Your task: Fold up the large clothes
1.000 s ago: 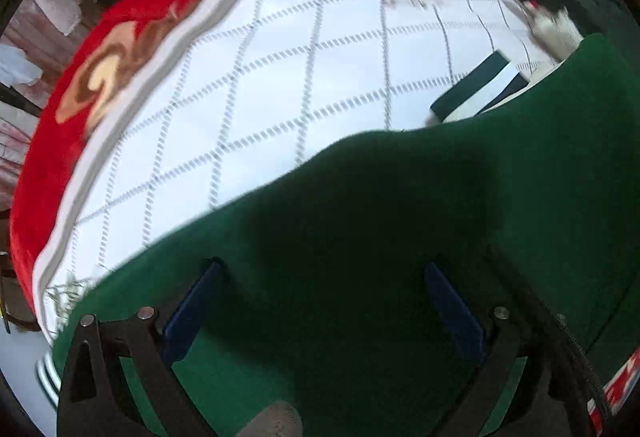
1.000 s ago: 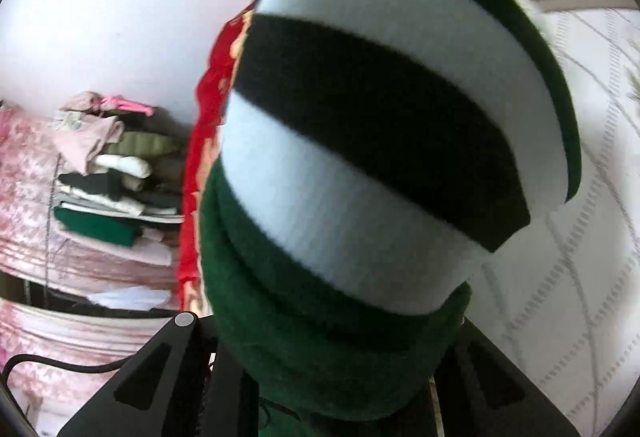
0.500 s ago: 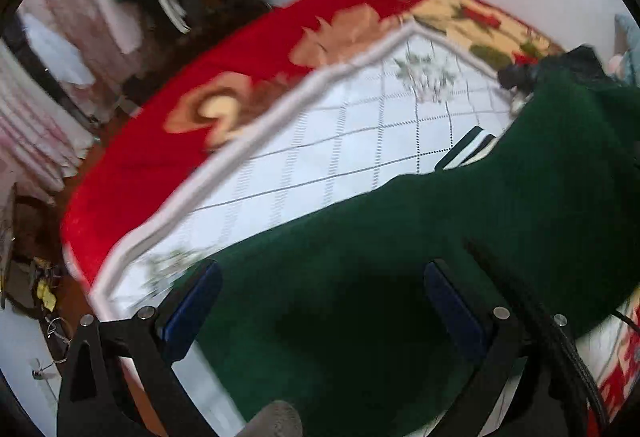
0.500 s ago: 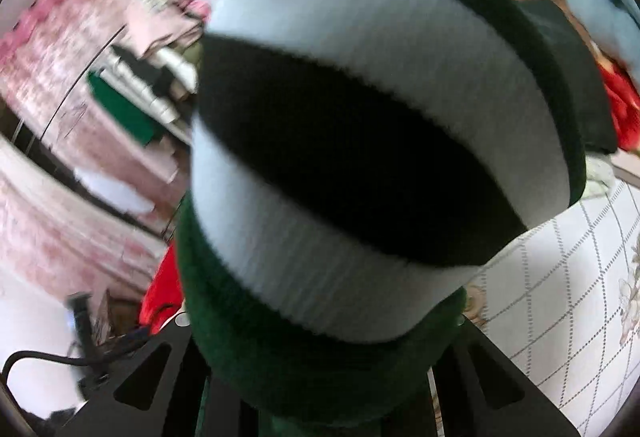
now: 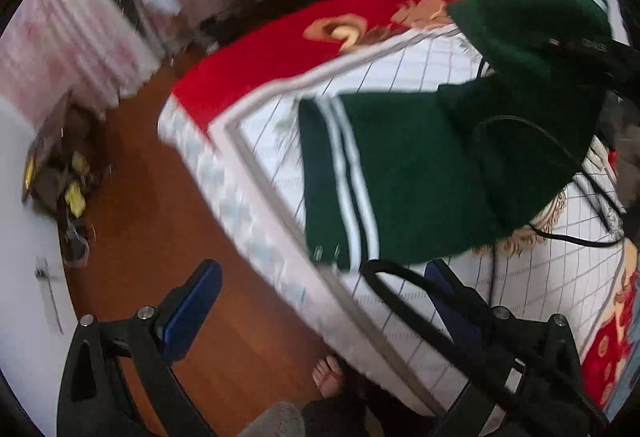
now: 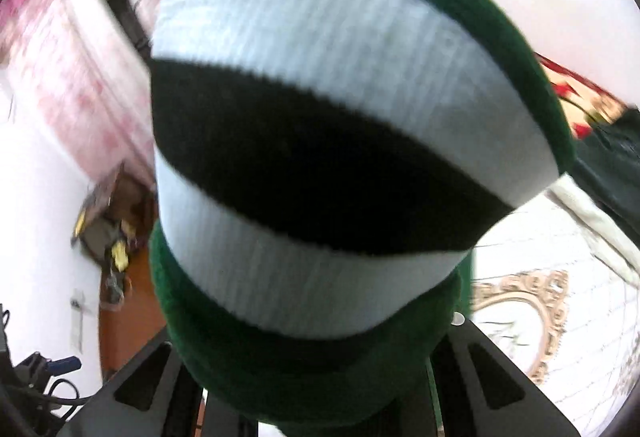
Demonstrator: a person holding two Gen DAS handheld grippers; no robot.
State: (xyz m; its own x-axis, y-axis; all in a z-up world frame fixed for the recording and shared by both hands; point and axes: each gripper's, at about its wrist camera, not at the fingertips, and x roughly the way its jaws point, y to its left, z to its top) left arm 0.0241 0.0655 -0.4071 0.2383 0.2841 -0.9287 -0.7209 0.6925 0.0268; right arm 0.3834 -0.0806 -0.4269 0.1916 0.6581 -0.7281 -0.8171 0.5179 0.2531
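**Green garment lifted off the bed by one cuff**

We hold the green garment (image 5: 420, 173) in our right tongs (image 6: 320, 401), which stand narrow and clamped on a thick bunch of fabric just behind the striped cuff (image 6: 320, 141); the cuff fills the right wrist view. Our left tongs (image 5: 320, 301) stand wide with nothing between the blue pads (image 5: 192, 301), hanging over the near edge of the bed (image 5: 256, 233) and the wooden floor (image 5: 152, 221). Seen from the left wrist, the garment hangs above the quilted bedspread (image 5: 400, 73), its striped hem (image 5: 336, 181) facing left.

We judge the risks as these: gripped at one point only, the garment may twist or bunch as it swings. A black cable (image 5: 560, 233) trails across the fabric and could snag it. The bed's edge is near, so a slip could drop cloth onto the floor.
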